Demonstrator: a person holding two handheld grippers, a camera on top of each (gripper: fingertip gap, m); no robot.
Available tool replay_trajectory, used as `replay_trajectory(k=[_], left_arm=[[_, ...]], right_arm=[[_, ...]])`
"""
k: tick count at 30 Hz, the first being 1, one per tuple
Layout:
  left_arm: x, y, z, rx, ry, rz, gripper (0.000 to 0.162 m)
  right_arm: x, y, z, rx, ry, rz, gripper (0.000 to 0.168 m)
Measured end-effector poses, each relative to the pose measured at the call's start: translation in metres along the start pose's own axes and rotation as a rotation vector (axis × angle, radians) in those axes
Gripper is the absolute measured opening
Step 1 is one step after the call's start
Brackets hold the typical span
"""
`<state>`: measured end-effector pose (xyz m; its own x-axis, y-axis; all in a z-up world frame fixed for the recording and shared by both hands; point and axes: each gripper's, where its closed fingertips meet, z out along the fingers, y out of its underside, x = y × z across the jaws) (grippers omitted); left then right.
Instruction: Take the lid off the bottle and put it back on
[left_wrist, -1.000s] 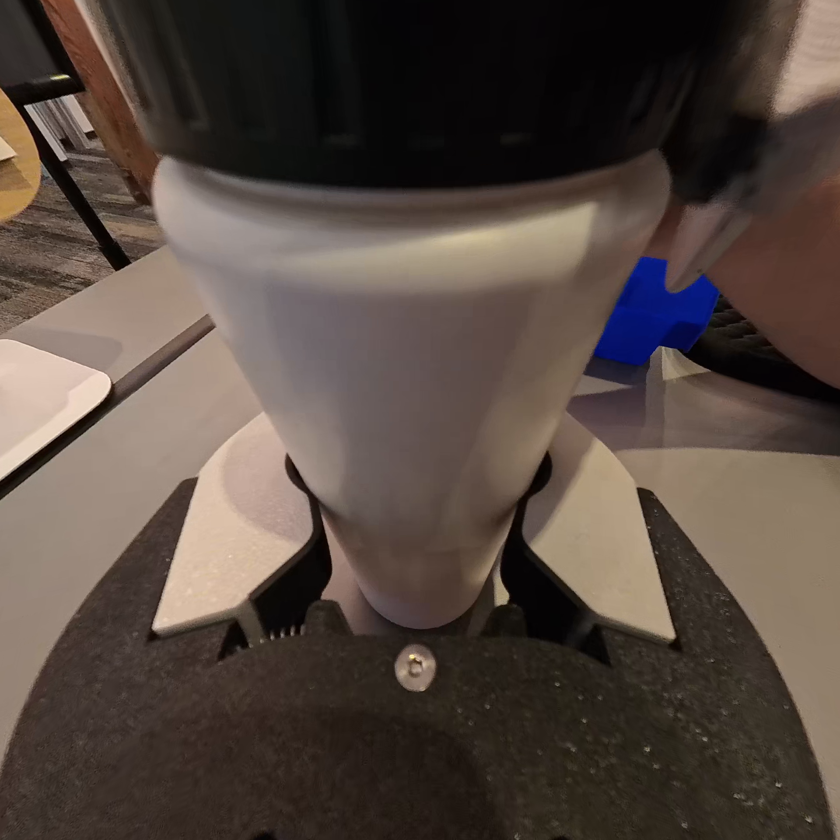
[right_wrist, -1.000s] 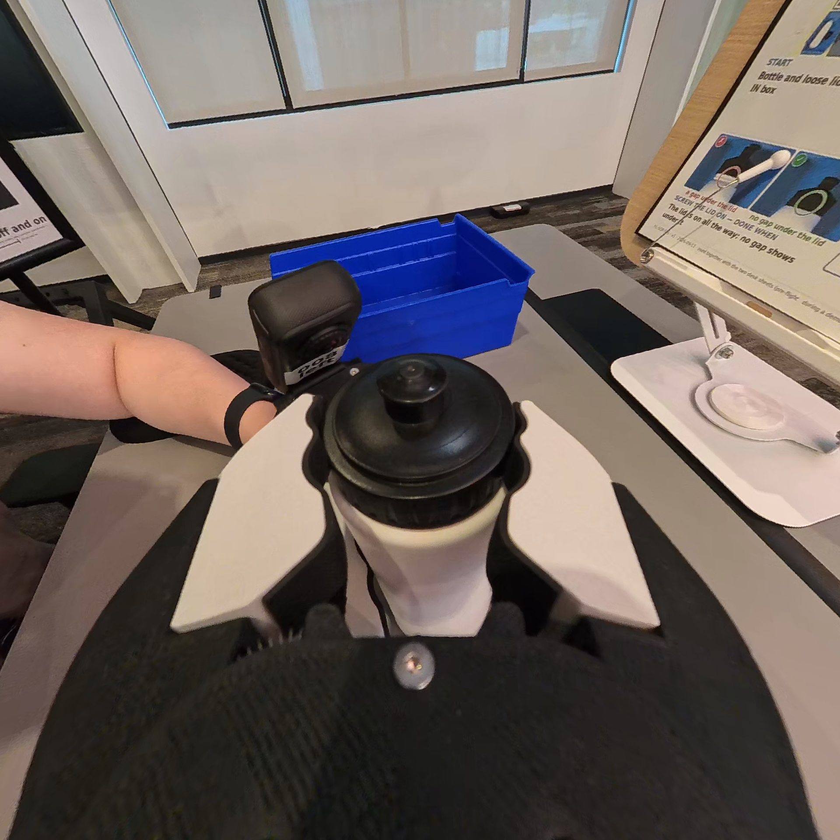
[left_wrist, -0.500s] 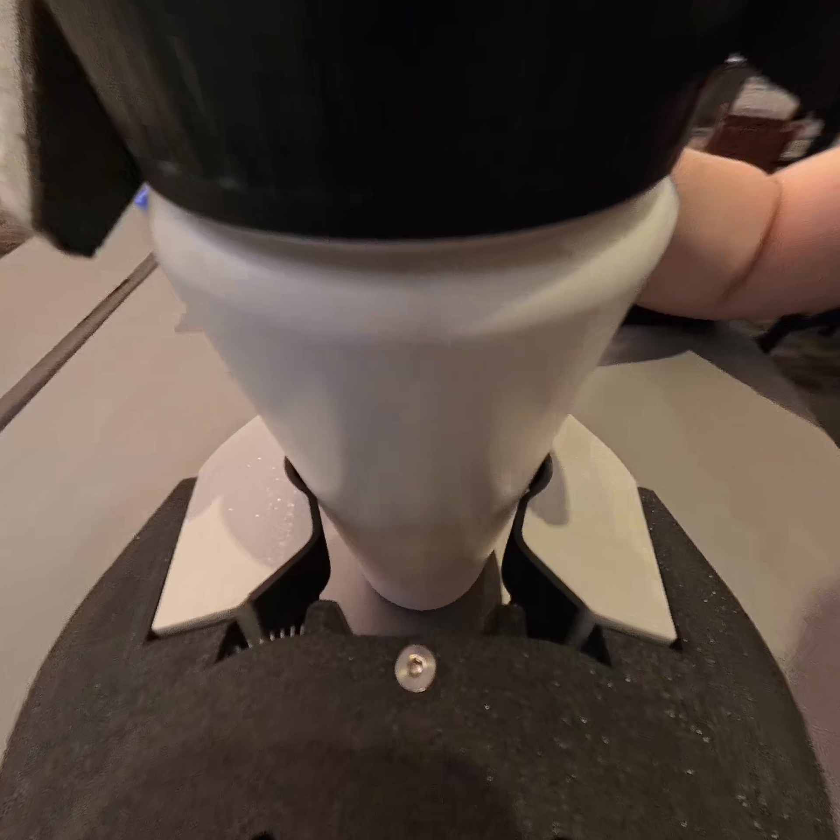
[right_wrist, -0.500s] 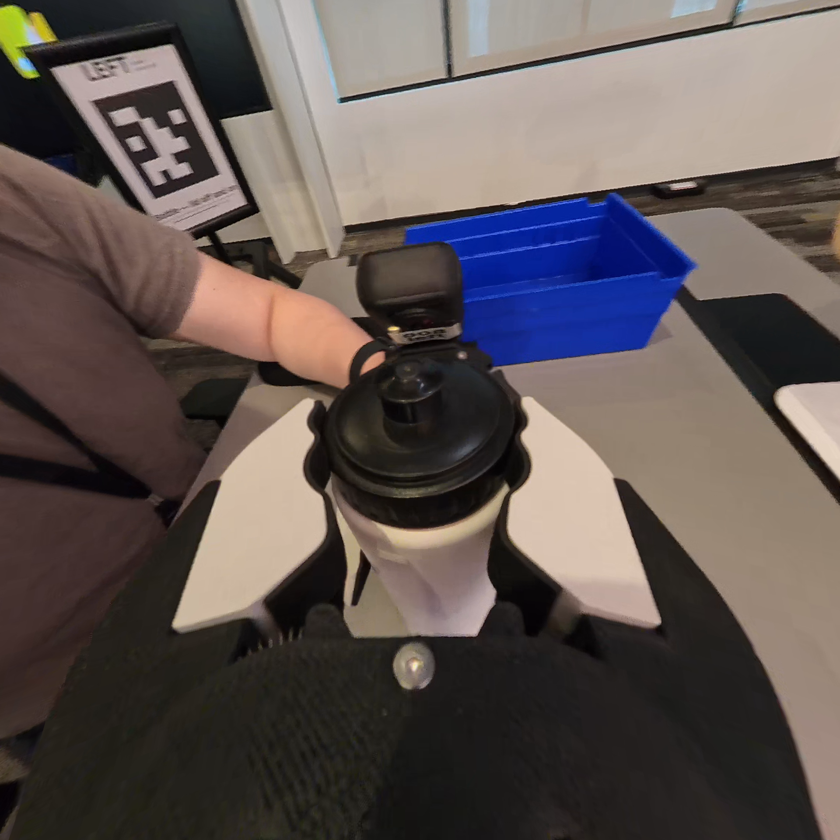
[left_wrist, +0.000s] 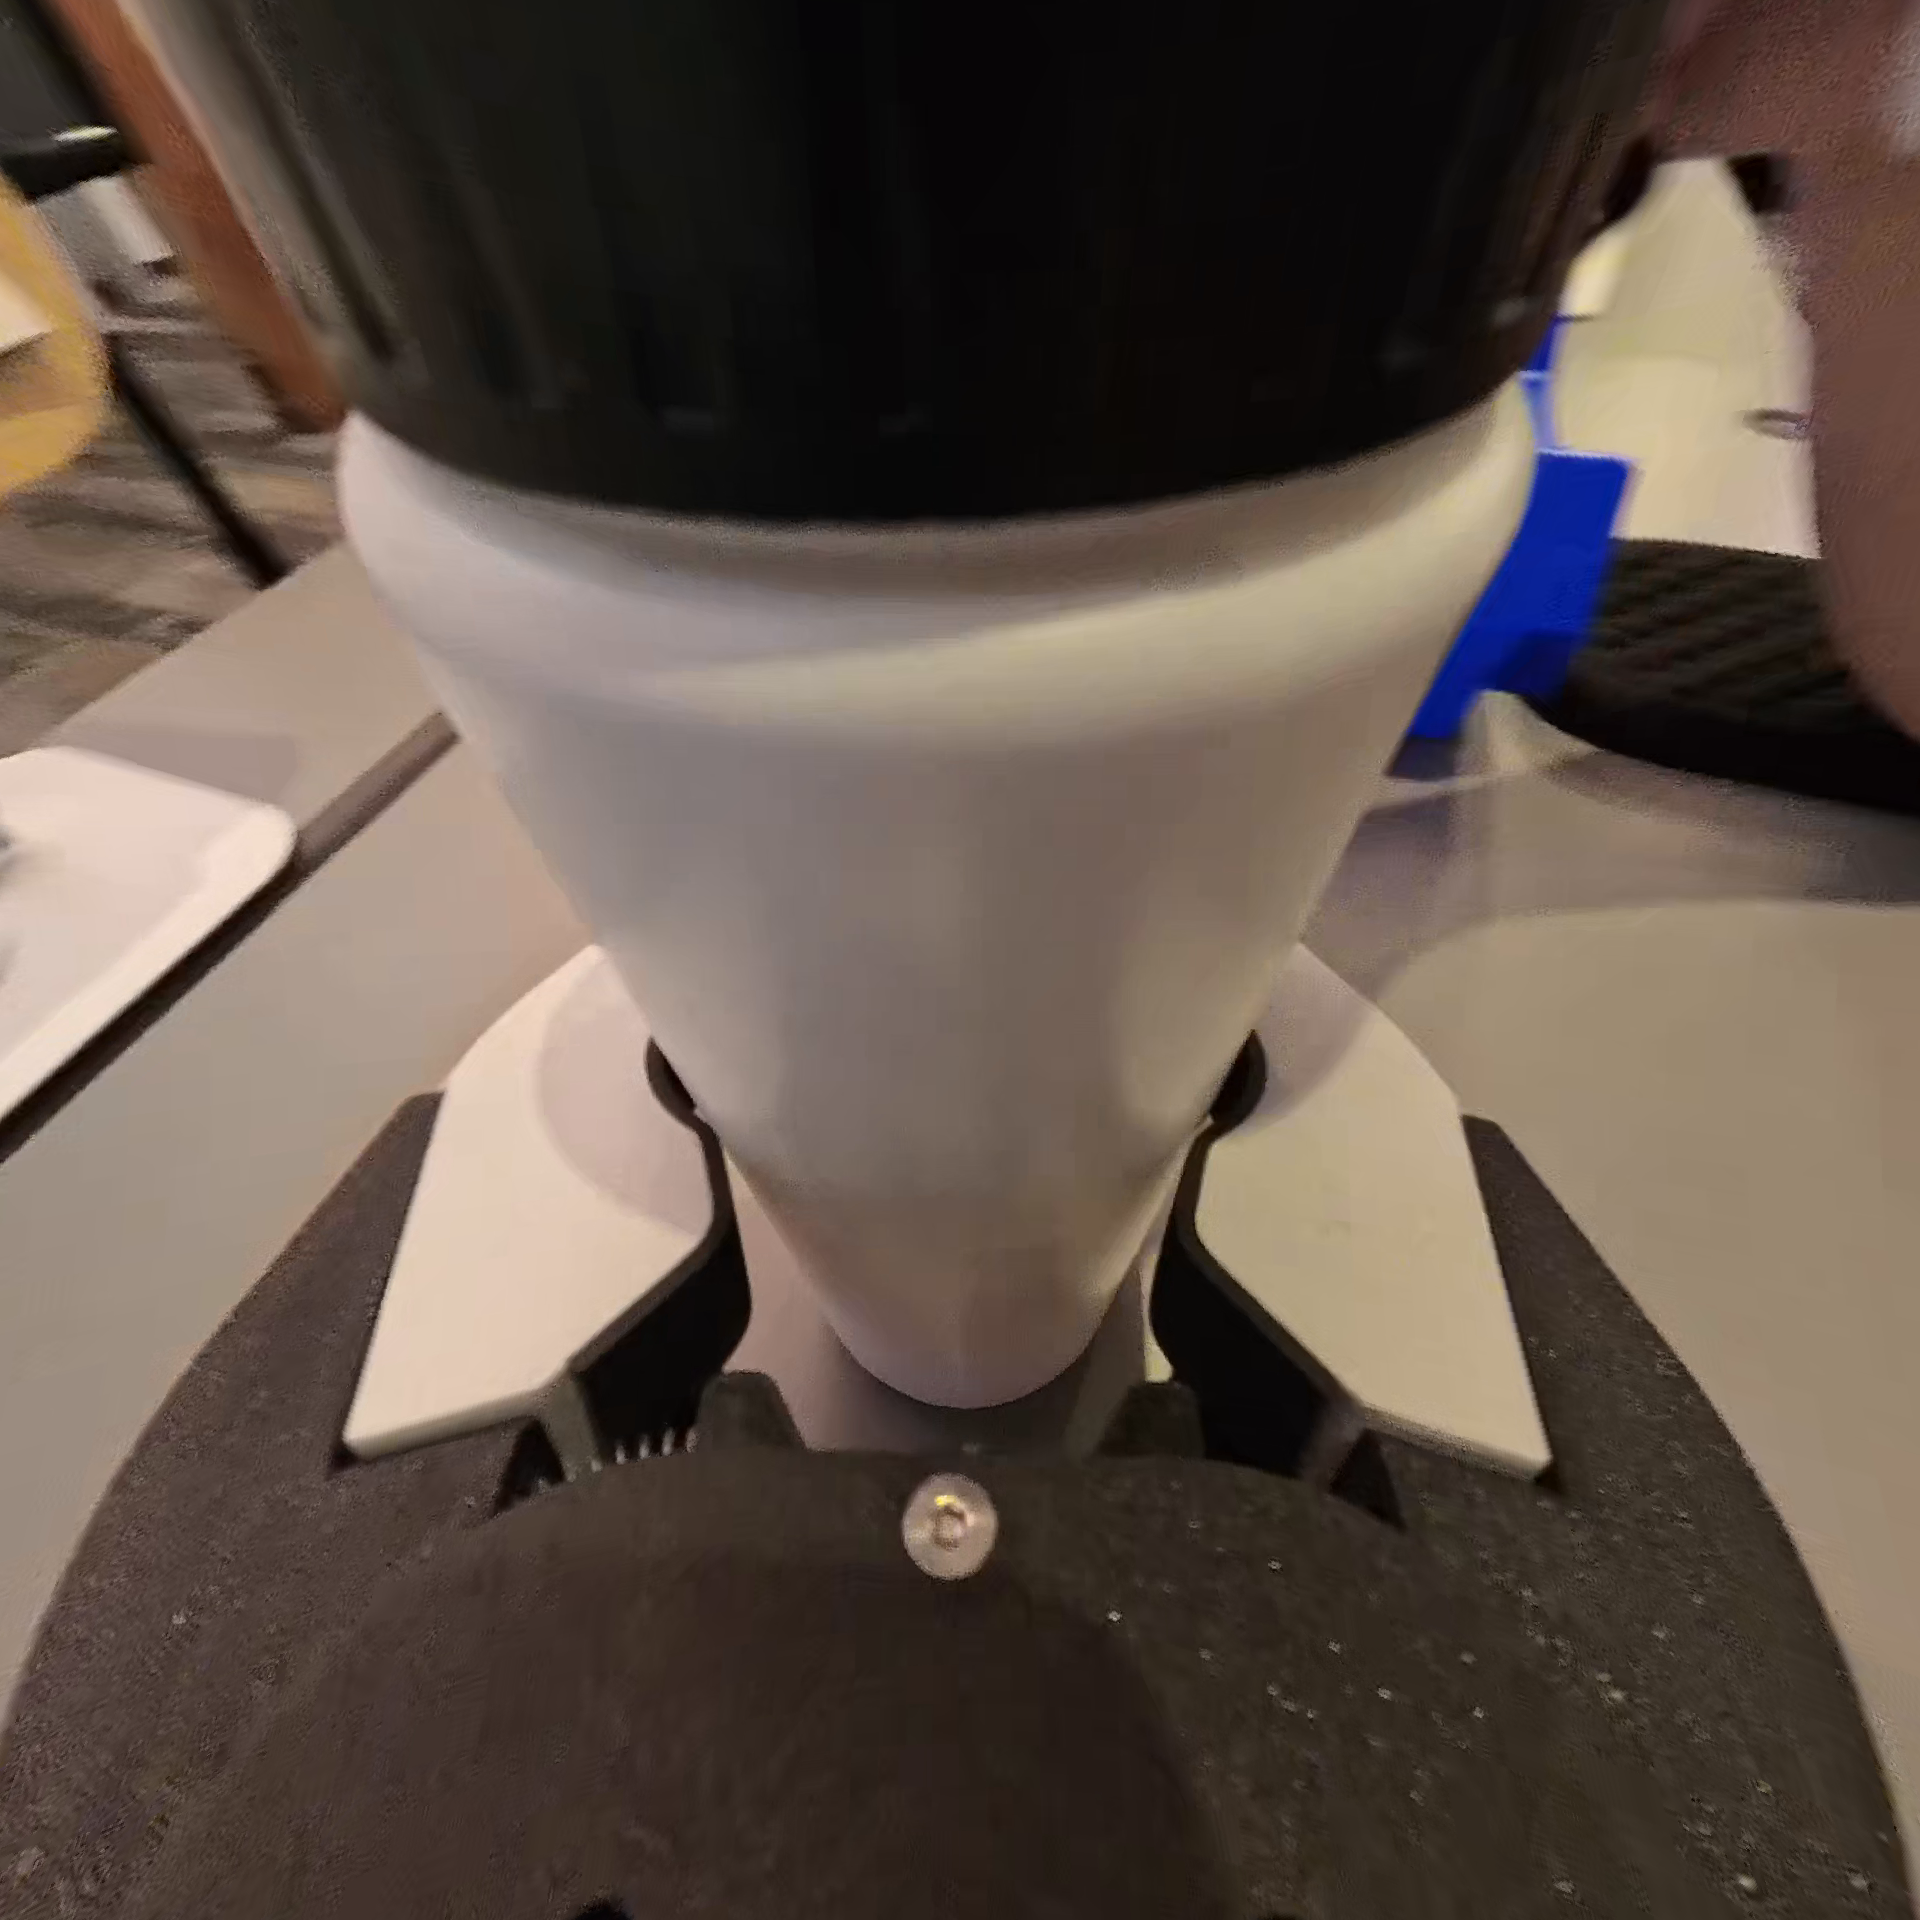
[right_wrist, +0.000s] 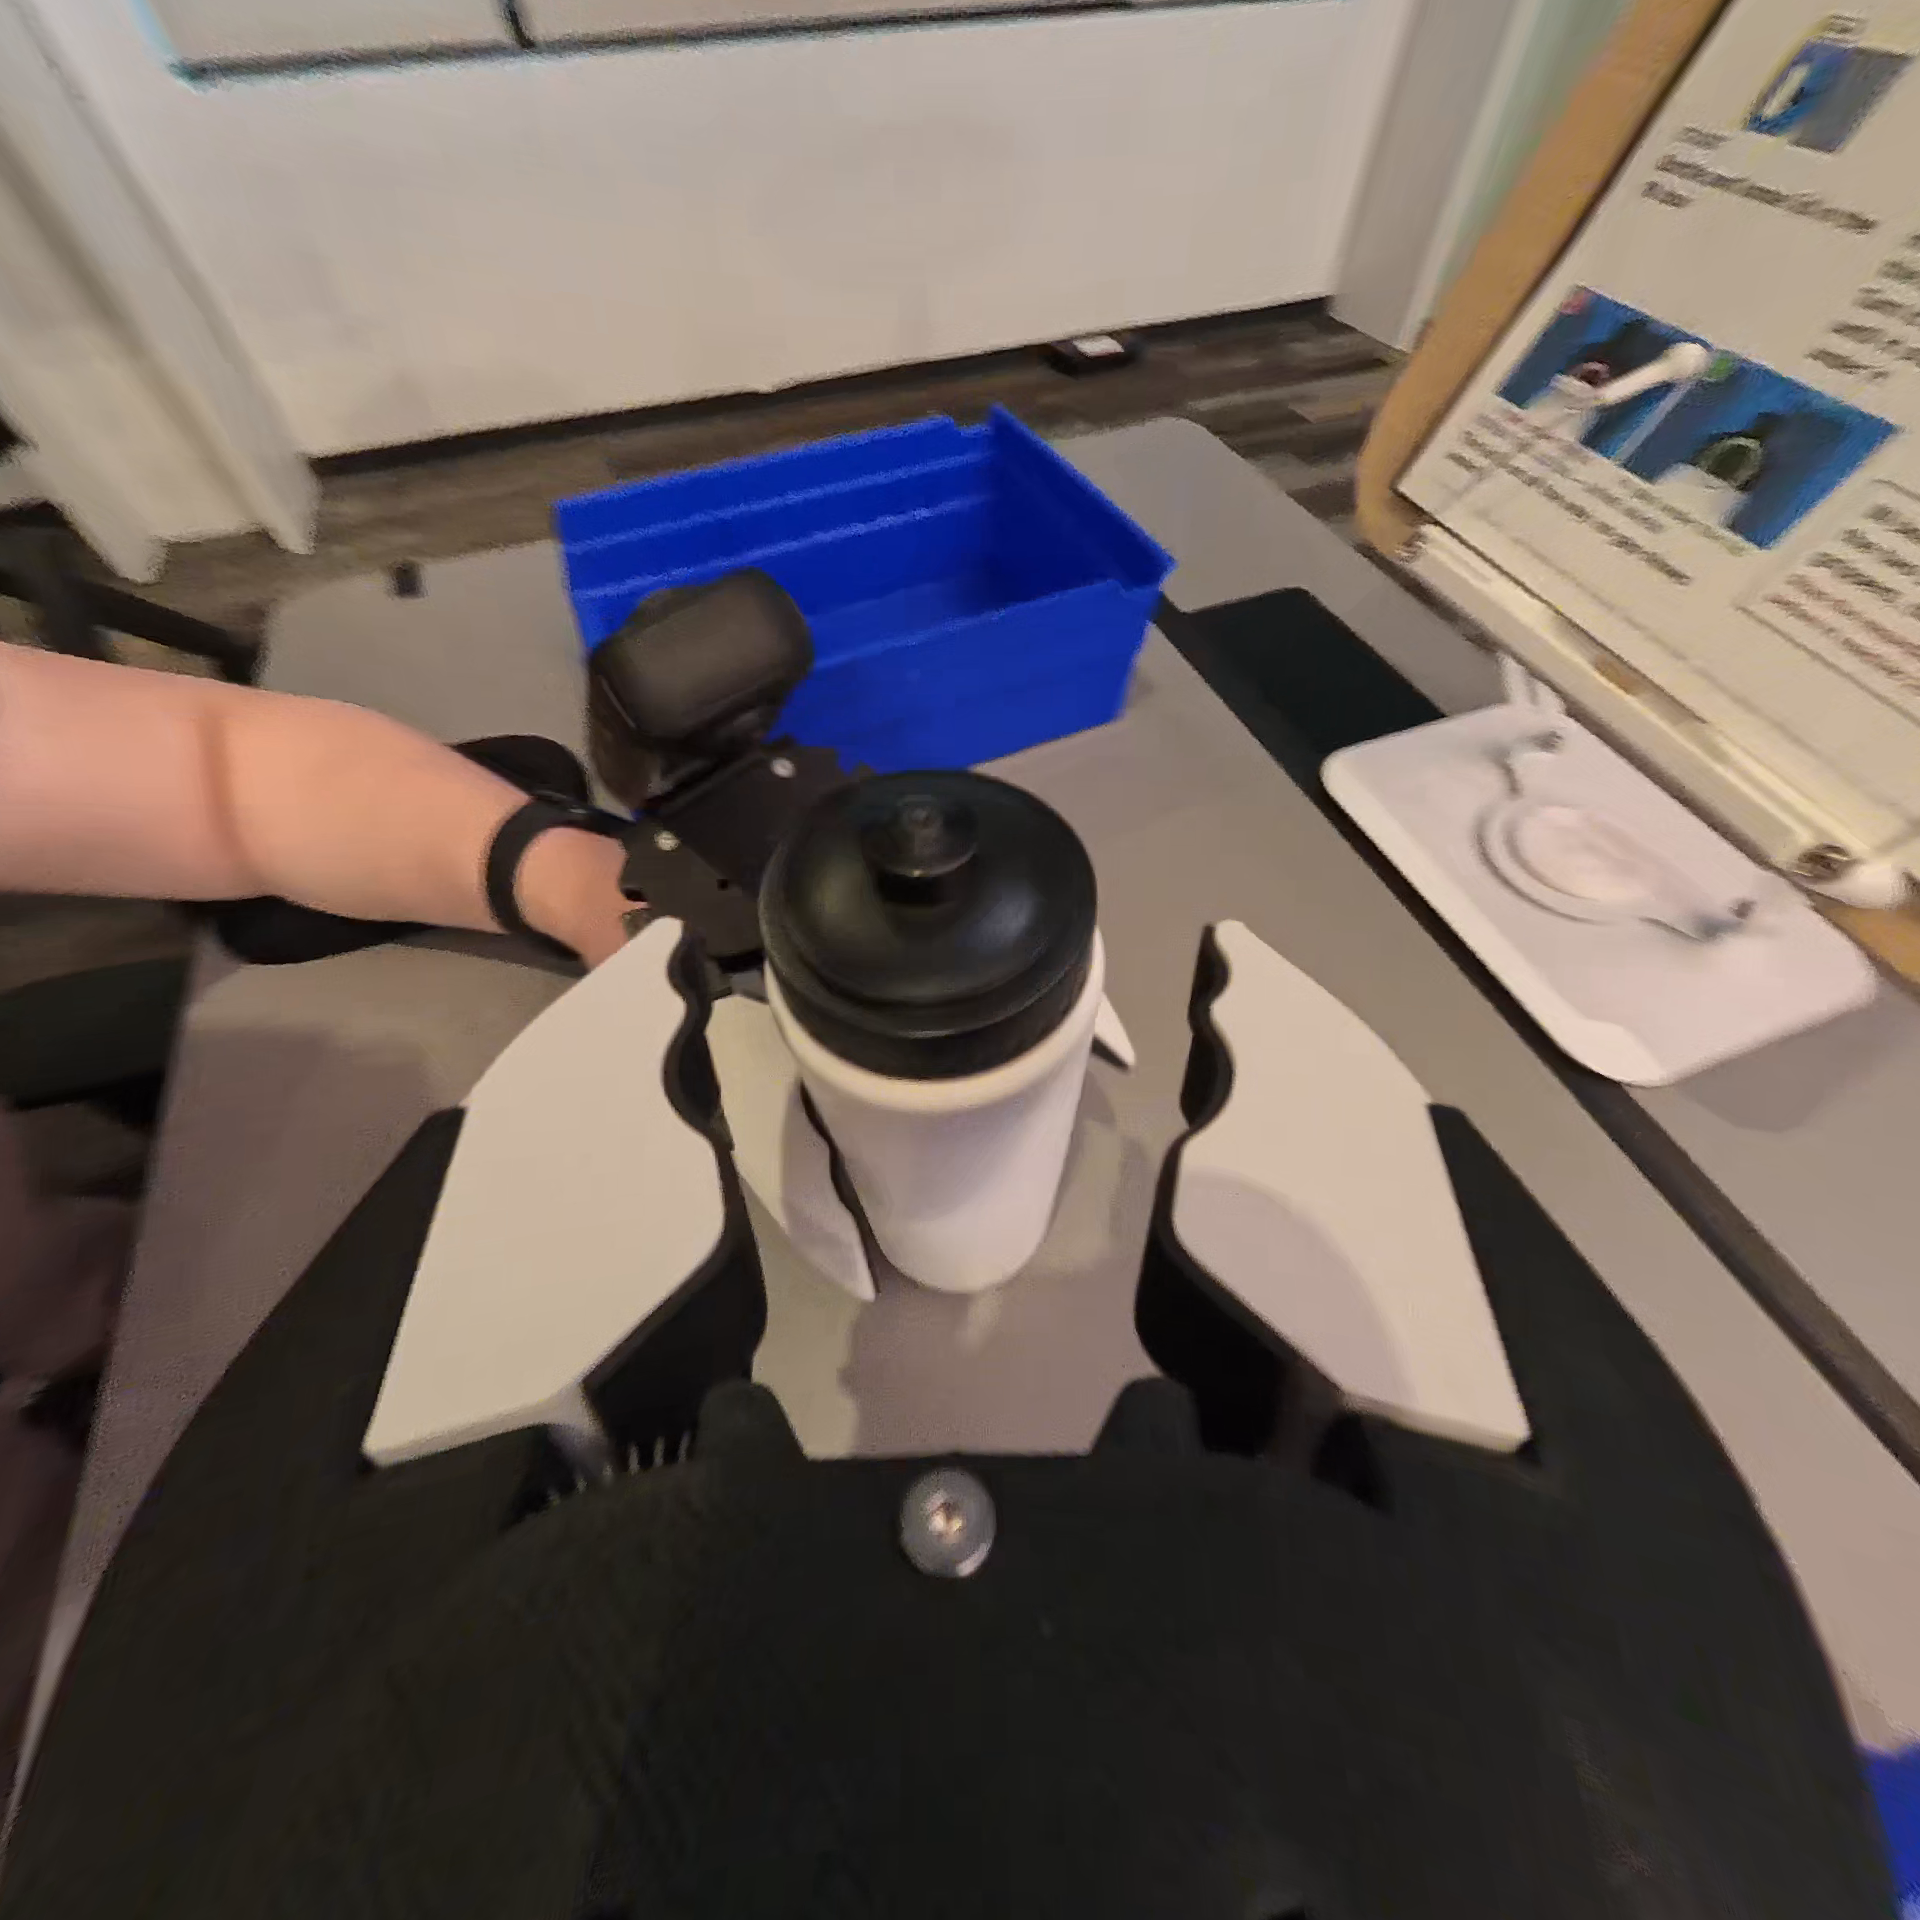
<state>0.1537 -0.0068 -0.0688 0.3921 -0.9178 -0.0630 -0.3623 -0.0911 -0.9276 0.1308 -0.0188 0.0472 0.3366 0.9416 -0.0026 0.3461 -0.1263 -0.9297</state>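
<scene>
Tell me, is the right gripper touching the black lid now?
Apart. The right wrist view shows the right gripper open, with grey table visible between each finger and the black lid.

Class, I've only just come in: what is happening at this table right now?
A person holds a gripper in each hand. The left gripper is shut on the white bottle, low on its body, keeping it upright on the grey table. The black lid sits on the bottle. The right gripper is open, its fingers spread either side of the lid without touching it. A blue bin stands behind.
</scene>
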Motion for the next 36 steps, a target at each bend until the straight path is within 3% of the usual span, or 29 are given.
replay_trajectory(k=[5, 6, 8, 12, 16, 20, 27, 31, 36], left_arm=[[-0.007, 0.002, 0.001, -0.030, -0.085, -0.033, 0.098], [-0.005, 0.002, 0.001, -0.033, -0.091, -0.025, 0.098], [-0.002, 0.002, 0.002, -0.038, -0.079, -0.028, 0.098], [0.018, 0.001, 0.003, -0.020, 0.066, 0.006, 0.098], [0.061, 0.000, -0.002, 0.006, 0.314, 0.128, 0.098], [0.083, -0.002, -0.004, 0.031, 0.418, 0.144, 0.098], [0.017, 0.000, 0.004, -0.014, 0.052, -0.007, 0.098], [0.006, 0.002, 0.003, -0.031, -0.019, -0.026, 0.099], [0.008, 0.002, 0.003, -0.037, -0.010, -0.025, 0.098]], right_arm=[[0.004, 0.006, 0.018, -0.066, 0.206, -0.012, 0.086], [0.003, 0.007, 0.021, -0.067, 0.210, -0.001, 0.077], [0.001, 0.008, 0.022, -0.074, 0.187, 0.019, 0.076], [-0.017, 0.012, 0.016, -0.109, -0.009, -0.077, 0.076], [-0.053, 0.018, -0.004, -0.034, -0.352, -0.279, 0.076], [-0.065, 0.018, -0.011, 0.039, -0.513, -0.218, 0.076], [-0.021, -0.008, 0.006, 0.076, -0.118, -0.059, 0.085], [-0.007, 0.004, 0.019, -0.028, 0.053, -0.036, 0.086], [-0.009, 0.013, 0.024, -0.066, -0.002, -0.016, 0.077]])
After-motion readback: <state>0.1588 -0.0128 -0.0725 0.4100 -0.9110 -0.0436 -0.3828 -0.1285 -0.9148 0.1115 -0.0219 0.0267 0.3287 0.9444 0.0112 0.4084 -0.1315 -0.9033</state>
